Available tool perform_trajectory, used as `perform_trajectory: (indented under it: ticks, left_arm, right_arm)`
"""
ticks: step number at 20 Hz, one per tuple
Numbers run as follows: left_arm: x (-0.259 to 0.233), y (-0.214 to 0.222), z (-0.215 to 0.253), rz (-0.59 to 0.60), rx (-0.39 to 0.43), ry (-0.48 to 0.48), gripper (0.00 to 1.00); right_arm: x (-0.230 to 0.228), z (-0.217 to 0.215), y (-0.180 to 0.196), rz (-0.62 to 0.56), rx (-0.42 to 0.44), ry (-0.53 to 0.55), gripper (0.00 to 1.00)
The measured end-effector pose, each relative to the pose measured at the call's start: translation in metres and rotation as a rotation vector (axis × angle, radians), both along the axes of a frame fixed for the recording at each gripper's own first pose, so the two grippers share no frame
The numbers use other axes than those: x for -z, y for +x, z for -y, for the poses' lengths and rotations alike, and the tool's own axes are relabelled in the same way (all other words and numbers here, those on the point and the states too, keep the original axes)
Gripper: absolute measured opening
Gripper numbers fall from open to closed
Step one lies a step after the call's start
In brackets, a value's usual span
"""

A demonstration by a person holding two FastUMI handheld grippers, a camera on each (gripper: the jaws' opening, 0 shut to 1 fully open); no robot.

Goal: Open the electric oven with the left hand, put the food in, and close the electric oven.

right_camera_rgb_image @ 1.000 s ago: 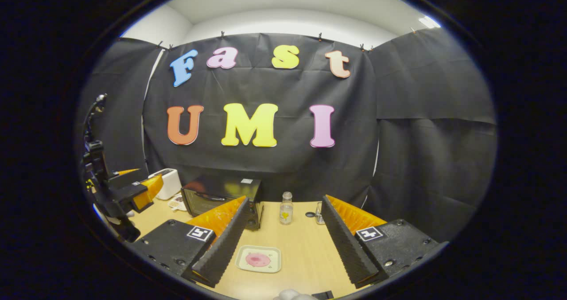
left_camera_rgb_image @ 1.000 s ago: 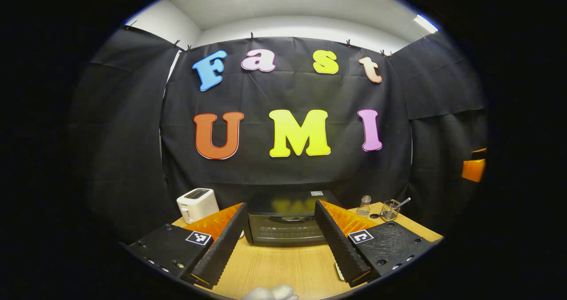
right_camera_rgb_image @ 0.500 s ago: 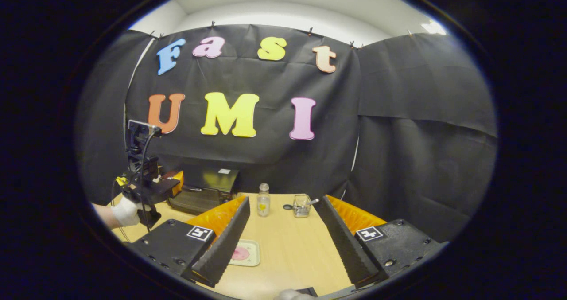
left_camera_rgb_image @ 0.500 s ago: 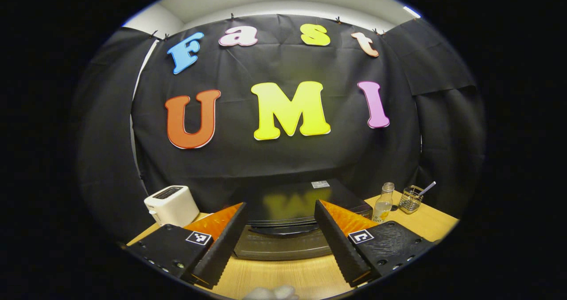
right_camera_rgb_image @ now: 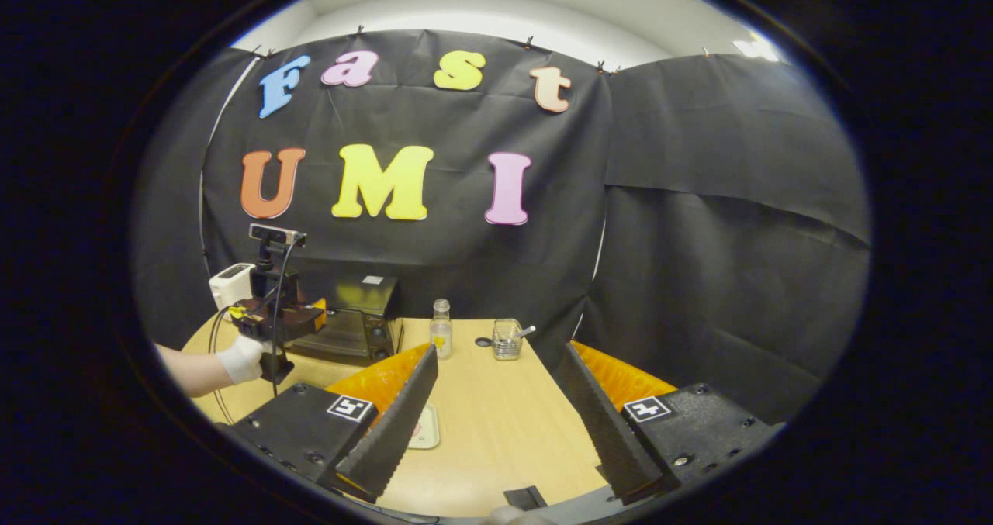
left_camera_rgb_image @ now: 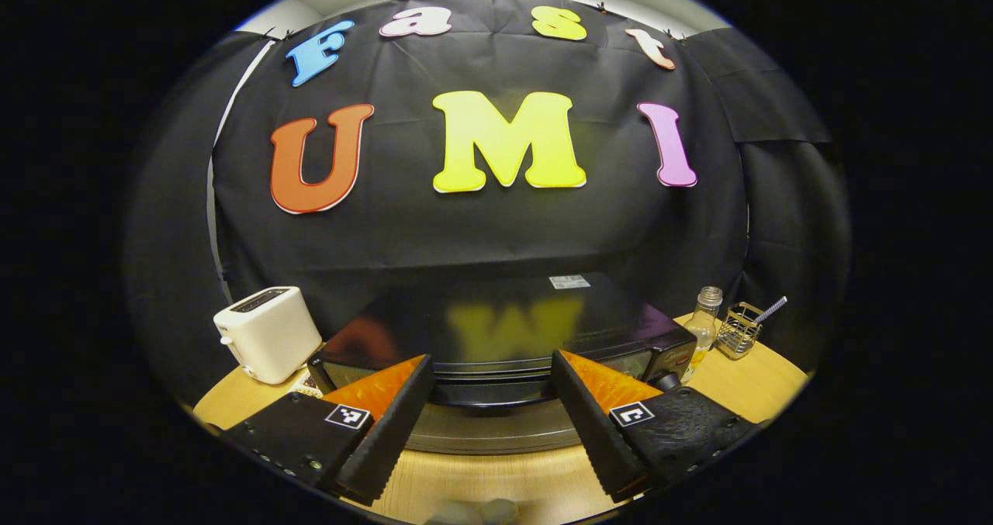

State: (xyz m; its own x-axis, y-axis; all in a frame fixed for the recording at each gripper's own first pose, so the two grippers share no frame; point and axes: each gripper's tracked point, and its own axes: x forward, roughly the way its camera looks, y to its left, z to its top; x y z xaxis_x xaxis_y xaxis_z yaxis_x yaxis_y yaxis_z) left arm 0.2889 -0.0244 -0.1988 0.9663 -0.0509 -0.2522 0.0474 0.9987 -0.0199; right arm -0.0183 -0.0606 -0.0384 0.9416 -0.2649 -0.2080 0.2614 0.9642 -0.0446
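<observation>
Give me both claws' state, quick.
Left claw: open, holding nothing, at the oven door.
Right claw: open, empty, above the table.

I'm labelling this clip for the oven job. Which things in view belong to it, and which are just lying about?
Belong to the job:
- electric oven, door shut
- food tray, part-hidden behind a finger of the right tongs
- left tongs, open, facing the oven front
- right tongs, open above the table

Just lying about:
- toaster
- glass bottle
- wire basket

Black cloth (right_camera_rgb_image: 698, 222) is hung across the booth's walls, clipped along its top edge. A white ceiling (right_camera_rgb_image: 496, 5) is seen above. A light wooden table (right_camera_rgb_image: 496, 432) is lit evenly.
</observation>
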Motion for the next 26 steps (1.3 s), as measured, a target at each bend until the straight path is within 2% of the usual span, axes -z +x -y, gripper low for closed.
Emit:
perform_trajectory:
  ticks: [8,26]
  left_arm:
    - [0.005,-0.017,0.000,-0.062,0.002,-0.014,0.98]
    - [0.071,-0.131,0.002,-0.212,0.021,-0.004,0.97]
  right_arm:
    - [-0.009,-0.003,-0.018,0.024,-0.011,0.035,1.00]
    - [0.025,-0.004,-0.059,-0.033,-0.045,0.057,1.00]
